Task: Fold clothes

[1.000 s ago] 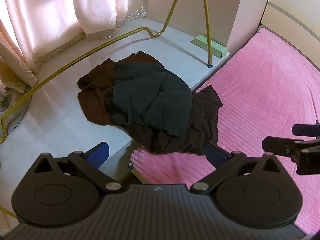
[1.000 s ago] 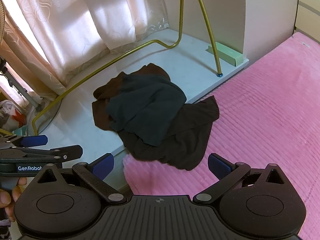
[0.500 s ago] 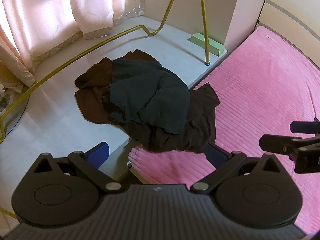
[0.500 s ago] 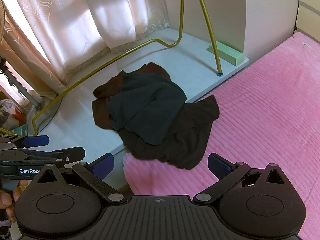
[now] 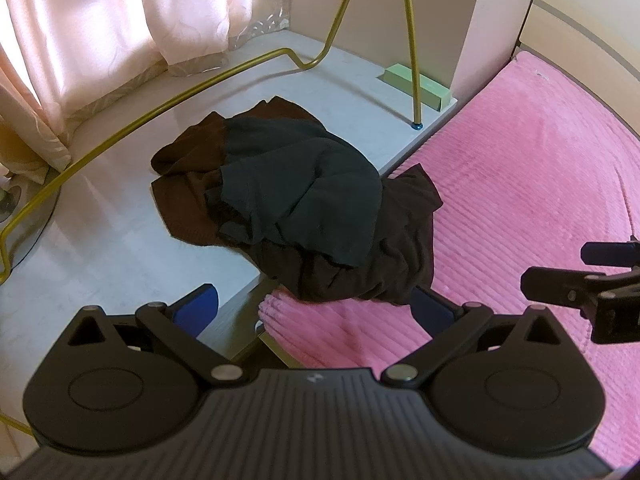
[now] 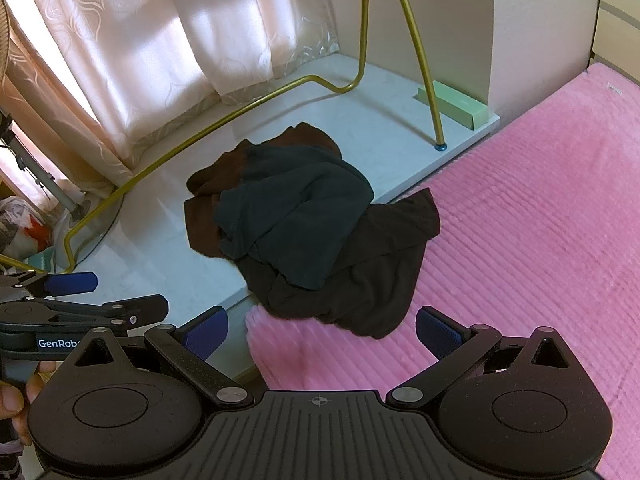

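A crumpled pile of clothes lies across the white ledge and the edge of the pink bed. On top is a dark teal garment, with a brown one under it on the left. A blackish-brown one spills onto the bed. My left gripper is open and empty, just short of the pile. My right gripper is also open and empty, near the pile's bed-side hem. Each gripper shows in the other's view: the right gripper and the left gripper.
A gold tube rack stands on the ledge, its foot close to a green box. Pink curtains hang behind. A fan base sits at the far left. A hand holds the left gripper.
The left gripper has drifted slightly, so the pile sits a little higher in its view. The clothes have not moved and both grippers stay open.
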The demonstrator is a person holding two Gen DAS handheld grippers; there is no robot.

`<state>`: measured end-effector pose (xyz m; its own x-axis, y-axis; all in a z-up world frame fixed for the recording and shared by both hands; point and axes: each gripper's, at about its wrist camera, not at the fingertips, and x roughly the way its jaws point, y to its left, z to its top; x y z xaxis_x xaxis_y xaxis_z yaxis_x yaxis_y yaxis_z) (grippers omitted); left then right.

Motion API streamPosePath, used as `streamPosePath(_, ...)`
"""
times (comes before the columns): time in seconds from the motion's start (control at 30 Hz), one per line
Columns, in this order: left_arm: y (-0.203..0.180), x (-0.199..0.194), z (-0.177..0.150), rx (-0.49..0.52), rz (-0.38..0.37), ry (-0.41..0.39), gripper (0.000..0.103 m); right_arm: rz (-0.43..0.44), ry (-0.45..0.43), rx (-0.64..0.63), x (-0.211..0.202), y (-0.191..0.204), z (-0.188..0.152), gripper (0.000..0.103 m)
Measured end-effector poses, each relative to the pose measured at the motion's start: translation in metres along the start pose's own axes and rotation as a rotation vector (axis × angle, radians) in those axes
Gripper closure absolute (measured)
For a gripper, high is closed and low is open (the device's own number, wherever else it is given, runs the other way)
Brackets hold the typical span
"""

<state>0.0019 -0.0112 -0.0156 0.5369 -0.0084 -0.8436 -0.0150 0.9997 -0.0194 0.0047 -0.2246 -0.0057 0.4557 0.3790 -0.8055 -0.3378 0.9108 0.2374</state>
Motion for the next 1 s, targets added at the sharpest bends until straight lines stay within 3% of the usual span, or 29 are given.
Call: streamPosePath(1.0, -0.01, 0.002, -0.004, -0.037, 0.071, 0.01, 0.002, 0.046, 0.039, -0.013, 0.01, -0.027, 0.003, 0.001)
